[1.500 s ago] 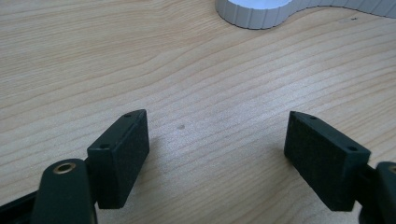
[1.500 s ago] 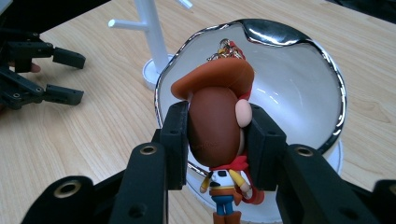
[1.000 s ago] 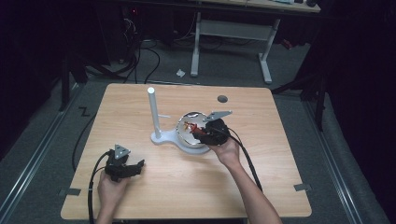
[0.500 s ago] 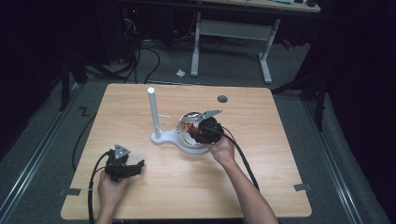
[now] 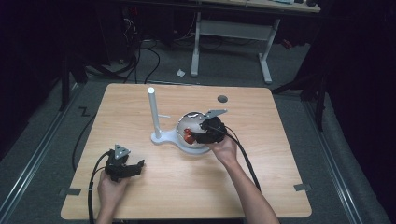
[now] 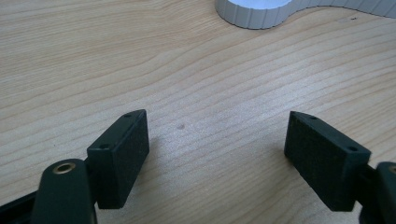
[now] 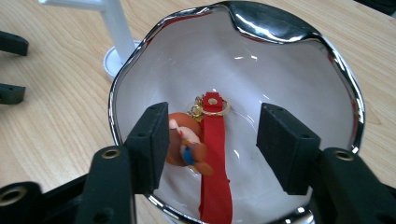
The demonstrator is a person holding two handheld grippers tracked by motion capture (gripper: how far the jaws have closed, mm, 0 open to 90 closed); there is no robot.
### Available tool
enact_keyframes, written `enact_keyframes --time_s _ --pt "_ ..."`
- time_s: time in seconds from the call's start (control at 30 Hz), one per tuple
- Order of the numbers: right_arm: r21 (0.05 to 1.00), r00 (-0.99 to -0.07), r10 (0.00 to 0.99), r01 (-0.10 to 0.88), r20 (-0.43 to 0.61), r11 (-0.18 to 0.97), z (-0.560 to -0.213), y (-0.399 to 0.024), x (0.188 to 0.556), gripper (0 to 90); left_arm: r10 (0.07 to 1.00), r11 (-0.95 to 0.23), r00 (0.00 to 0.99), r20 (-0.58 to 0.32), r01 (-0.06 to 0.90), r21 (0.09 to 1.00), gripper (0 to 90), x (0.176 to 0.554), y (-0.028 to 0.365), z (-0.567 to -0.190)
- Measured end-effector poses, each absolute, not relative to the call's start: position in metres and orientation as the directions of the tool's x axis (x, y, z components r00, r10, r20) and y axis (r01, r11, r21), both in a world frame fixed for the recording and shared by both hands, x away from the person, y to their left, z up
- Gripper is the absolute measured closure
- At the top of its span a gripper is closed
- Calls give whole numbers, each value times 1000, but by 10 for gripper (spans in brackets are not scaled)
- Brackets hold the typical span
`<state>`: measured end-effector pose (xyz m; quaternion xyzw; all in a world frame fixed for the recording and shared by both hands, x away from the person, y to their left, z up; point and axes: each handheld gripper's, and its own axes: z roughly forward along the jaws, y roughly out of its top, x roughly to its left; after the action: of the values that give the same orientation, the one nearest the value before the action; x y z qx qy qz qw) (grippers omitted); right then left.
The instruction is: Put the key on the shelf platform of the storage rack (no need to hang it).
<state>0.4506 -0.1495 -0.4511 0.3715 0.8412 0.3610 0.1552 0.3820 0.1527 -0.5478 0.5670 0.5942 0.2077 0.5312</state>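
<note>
While right gripper [image 7: 210,144] has just been opening over bowl [image 7: 289,32], nothing held, red keychain [image 7: 212,154] looks light, floppy; pinch strap.

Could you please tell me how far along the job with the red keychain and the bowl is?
Done: the red keychain lies inside the bowl. In hand: the right tongs, jaws just opening, hover over it without pressing. Left: drawing the right tongs away; the left tongs rest open over bare table.

left tool [image 5: 135,166]: low, jaws wide apart | right tool [image 7: 210,140]: tilted down, jaws just opened, gripping nothing
</note>
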Motion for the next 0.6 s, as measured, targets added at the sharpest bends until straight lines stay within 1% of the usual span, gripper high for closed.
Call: enact_keyframes --time_s 0.17,0.3,0.43,0.53,0.6 --pt "754 -676 736 505 44 419 -442 -160 445 410 895 271 207 -396 453 849 224 382 153 -548" --pt "776 -665 746 494 48 391 -434 -169 440 414 895 271 207 -396 453 849 223 382 153 -548" --pt "788 -648 759 497 58 364 -429 -180 437 426 895 271 207 -396 453 849 224 382 153 -548" --pt "798 -639 767 490 53 352 -427 -187 434 459 895 270 208 -395 454 849 223 382 153 -548" --pt "803 -635 771 483 47 349 -424 -192 432 465 895 270 208 -395 453 849 223 382 153 -548"
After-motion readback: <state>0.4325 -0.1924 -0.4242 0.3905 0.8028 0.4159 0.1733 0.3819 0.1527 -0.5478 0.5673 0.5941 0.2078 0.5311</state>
